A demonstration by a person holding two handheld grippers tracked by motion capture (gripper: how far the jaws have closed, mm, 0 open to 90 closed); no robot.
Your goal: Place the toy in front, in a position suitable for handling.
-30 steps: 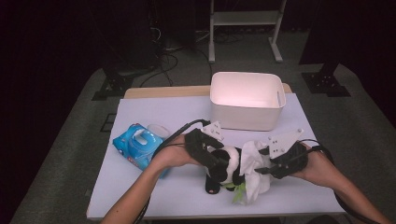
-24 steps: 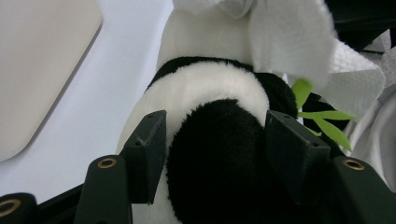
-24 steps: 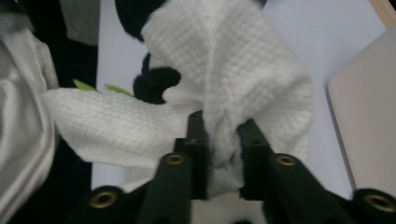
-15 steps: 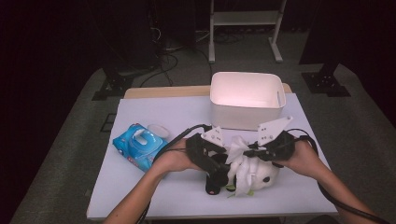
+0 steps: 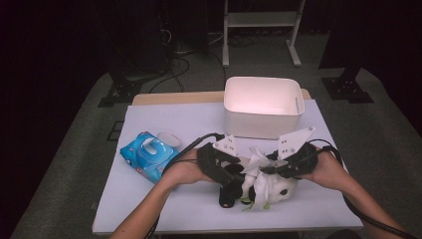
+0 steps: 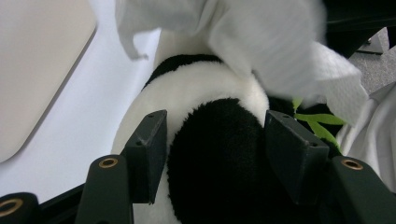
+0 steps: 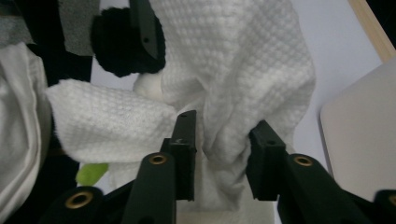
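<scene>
Gripping panda toy point(image 6: 210, 154) with left jaws; right jaws, just reopening, bunch wipe point(image 7: 243, 88); tub point(image 5: 263, 105) behind, wipes pack point(image 5: 147, 155) left.

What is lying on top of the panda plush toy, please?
A white textured wipe drapes over the panda plush, bunched between the right gripper jaws. The left gripper clamps the plush's black part. The plush's face beneath is mostly covered.

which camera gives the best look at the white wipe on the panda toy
The right gripper view: the white wipe looms large, its dimpled weave clear. The left gripper view shows it blurred above the panda toy; the high view shows it small.
</scene>
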